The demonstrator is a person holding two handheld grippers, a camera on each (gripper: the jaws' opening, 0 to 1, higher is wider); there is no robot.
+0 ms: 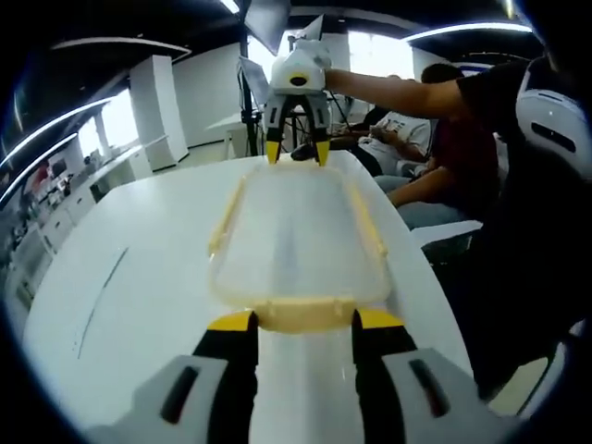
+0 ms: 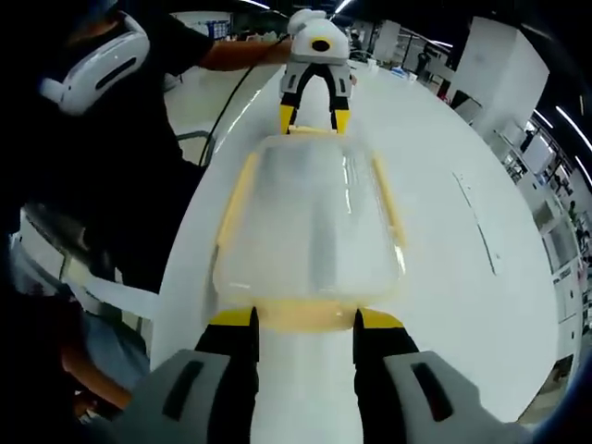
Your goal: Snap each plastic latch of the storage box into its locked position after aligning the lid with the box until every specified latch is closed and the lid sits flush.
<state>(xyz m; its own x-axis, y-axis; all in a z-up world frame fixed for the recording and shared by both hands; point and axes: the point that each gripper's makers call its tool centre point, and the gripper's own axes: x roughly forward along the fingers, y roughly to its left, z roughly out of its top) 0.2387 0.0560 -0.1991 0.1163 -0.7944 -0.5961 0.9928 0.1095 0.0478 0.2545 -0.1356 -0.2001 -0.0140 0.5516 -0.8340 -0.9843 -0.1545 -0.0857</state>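
Observation:
A clear storage box with its lid [image 1: 296,240] on lies lengthwise on the white table [image 1: 139,277]. Yellow latches run along both long sides [image 1: 227,215] [image 1: 368,222], and a yellow end latch [image 1: 305,314] sits at each short end. My left gripper [image 1: 304,322] is open, its yellow-tipped jaws standing either side of the near end latch. My right gripper [image 1: 297,154] stands at the far end. In the right gripper view the box [image 2: 310,213] shows from the other end. There the right gripper [image 2: 305,320] is open astride its end latch [image 2: 305,316], and the left gripper [image 2: 314,120] is opposite.
A person in dark clothes [image 2: 102,185] stands along one long edge of the table, wearing a white device [image 2: 92,65]. Other people [image 1: 407,139] sit beyond the table's far end. A dark cable [image 2: 227,106] trails over the table edge. Shelving [image 1: 55,194] lines the room's side.

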